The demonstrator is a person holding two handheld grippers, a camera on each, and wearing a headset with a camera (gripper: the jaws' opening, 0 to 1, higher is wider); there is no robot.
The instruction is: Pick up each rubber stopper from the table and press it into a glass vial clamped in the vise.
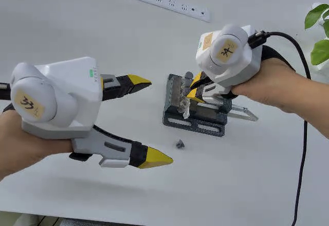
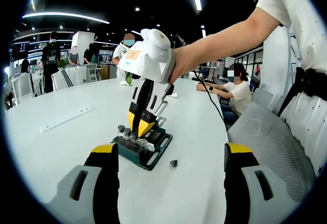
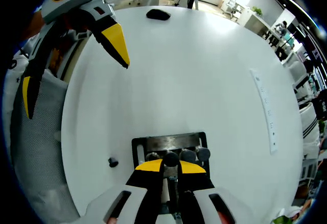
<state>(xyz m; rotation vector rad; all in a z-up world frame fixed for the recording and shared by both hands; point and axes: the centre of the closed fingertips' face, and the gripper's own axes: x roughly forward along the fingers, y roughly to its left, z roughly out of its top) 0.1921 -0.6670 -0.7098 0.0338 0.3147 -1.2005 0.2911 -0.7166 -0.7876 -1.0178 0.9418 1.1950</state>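
A black vise (image 1: 198, 124) stands mid-table and clamps a row of glass vials (image 1: 183, 106), several capped with dark stoppers (image 3: 187, 156). My right gripper (image 1: 195, 89) stands over the row. Its yellow-tipped jaws are closed around one dark rubber stopper (image 3: 170, 158) at the top of a vial. One loose stopper (image 1: 179, 144) lies on the table just in front of the vise, also visible as stopper (image 2: 173, 163) between my left jaws. My left gripper (image 1: 149, 120) hovers left of the vise, open wide and holding nothing.
A white power strip (image 1: 163, 0) lies at the far side of the table. A black cable (image 1: 303, 133) runs down the right side past a green plant (image 1: 320, 30). A small black object (image 3: 158, 14) sits across the table. People and chairs fill the room behind.
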